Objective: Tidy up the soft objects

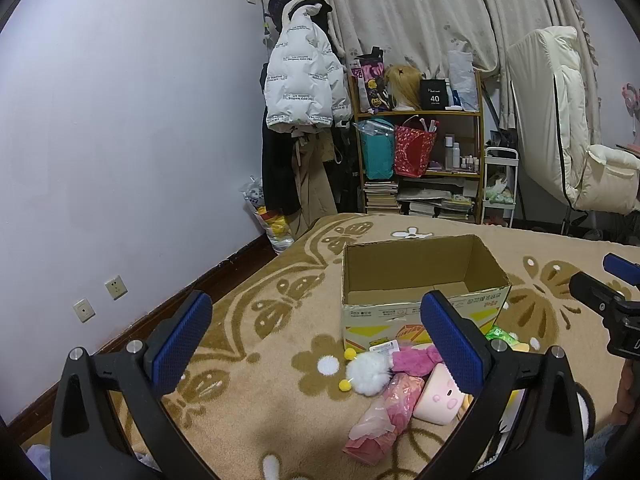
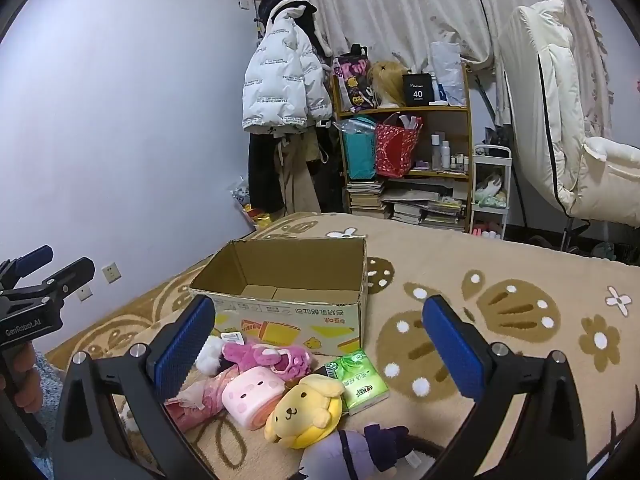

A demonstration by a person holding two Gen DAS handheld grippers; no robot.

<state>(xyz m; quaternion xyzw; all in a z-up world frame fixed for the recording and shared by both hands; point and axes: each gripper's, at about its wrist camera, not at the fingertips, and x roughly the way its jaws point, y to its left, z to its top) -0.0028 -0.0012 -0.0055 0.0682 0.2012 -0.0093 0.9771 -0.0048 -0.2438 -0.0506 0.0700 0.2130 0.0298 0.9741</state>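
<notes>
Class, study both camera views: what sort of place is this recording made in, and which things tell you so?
Most likely a lived-in bedroom. A patterned blanket covers what looks like a bed, a white puffer jacket hangs by the curtains, and a cluttered shelf holds bags, bottles and books.

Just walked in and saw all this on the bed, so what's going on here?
A person holds a gripper in each hand over a bed, sorting soft toys. The left gripper and right gripper are both open and empty. The cardboard box looks empty. The toys lie in a pile in front of it: a yellow dog plush, a pink plush, a white pompom and a green tissue pack.
</notes>
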